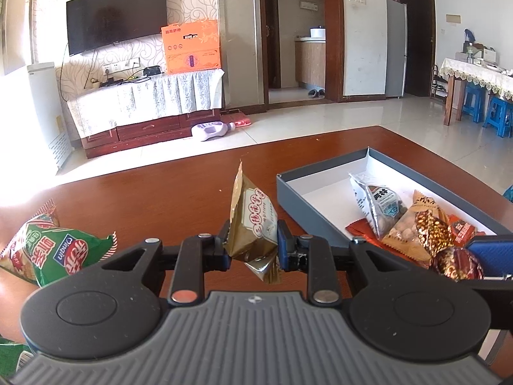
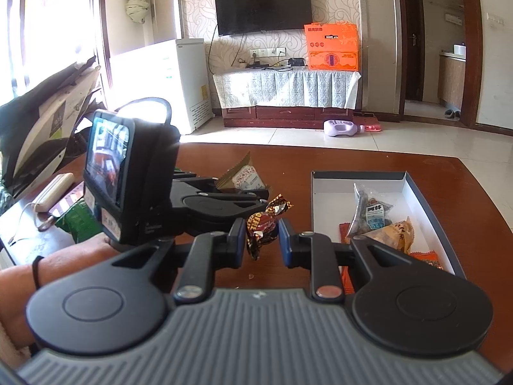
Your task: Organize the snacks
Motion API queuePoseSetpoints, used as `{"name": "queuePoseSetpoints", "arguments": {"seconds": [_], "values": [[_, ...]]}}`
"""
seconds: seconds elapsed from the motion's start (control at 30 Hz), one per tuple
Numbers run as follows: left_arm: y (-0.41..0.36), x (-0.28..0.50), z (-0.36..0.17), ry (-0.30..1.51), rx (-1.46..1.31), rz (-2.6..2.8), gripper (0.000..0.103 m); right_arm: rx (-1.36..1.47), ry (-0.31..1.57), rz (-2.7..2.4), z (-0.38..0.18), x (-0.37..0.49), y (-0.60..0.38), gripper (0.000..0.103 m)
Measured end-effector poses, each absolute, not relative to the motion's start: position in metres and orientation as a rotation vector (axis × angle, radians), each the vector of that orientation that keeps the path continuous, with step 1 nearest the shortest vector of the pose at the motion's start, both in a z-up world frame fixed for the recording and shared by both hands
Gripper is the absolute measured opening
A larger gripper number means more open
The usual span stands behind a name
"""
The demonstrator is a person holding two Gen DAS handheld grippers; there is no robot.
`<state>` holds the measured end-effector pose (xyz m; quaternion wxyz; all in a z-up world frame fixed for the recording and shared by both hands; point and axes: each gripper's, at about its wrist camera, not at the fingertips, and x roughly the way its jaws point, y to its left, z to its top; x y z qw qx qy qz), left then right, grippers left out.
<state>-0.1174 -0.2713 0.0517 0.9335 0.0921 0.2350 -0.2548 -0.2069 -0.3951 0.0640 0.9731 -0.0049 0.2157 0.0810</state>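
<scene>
My left gripper (image 1: pixel 253 243) is shut on a tan snack packet (image 1: pixel 253 221), held upright above the table, just left of the grey box (image 1: pixel 288 192). The same packet (image 2: pixel 243 178) shows beyond the left gripper body in the right wrist view. My right gripper (image 2: pixel 261 240) is shut on a red and gold foil candy (image 2: pixel 261 224), lifted over the table left of the grey box (image 2: pixel 359 175). That candy (image 1: pixel 455 263) appears at the lower right of the left wrist view. Inside the box lie a clear nut packet (image 1: pixel 378 205), an orange packet (image 1: pixel 413 231) and red wrappers (image 1: pixel 362 229).
A green chip bag (image 1: pixel 54 247) lies on the wooden table (image 1: pixel 179 192) at the left. A power bank and cable (image 2: pixel 54 191) rest near the table's left edge. A person's forearm (image 2: pixel 64 263) with a black wristband reaches in from the left. A TV cabinet stands across the tiled floor.
</scene>
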Motion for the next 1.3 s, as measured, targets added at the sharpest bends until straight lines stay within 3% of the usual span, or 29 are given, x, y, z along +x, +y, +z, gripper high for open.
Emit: {"name": "queuePoseSetpoints", "arguments": {"seconds": [1.3], "values": [[-0.369,-0.131,0.037,0.492,0.216,-0.649,0.031,0.034,0.399,-0.003,0.062,-0.217,-0.449,0.025]]}}
